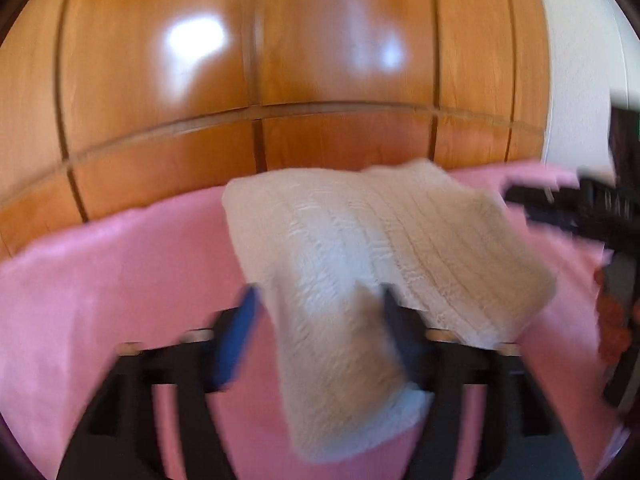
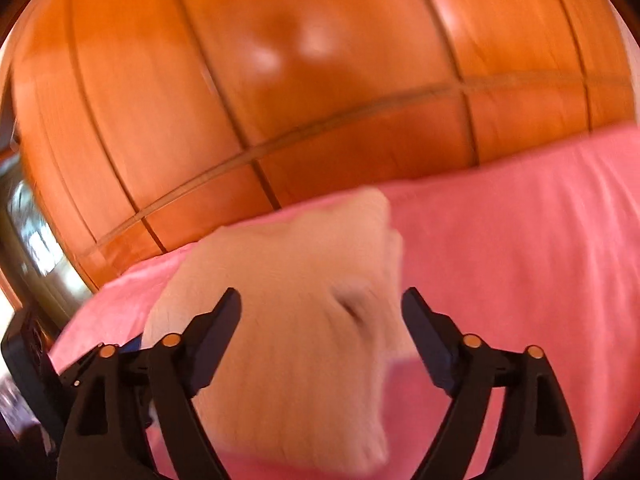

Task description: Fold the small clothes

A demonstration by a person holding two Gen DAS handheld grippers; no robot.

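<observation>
Cream knit garment [image 1: 360,248] lies on pink blanket [image 1: 100,280], near its far edge, one narrow part running back toward the cameras. Left gripper [image 1: 320,320] has fingers spread apart, the narrow part lying between them; grip contact unclear from blur. Right gripper [image 2: 320,320] also has fingers wide apart, over the garment [image 2: 280,320], not clamped. Glossy wooden wardrobe [image 1: 280,60] stands behind the blanket's far edge. Both views motion-blurred.
</observation>
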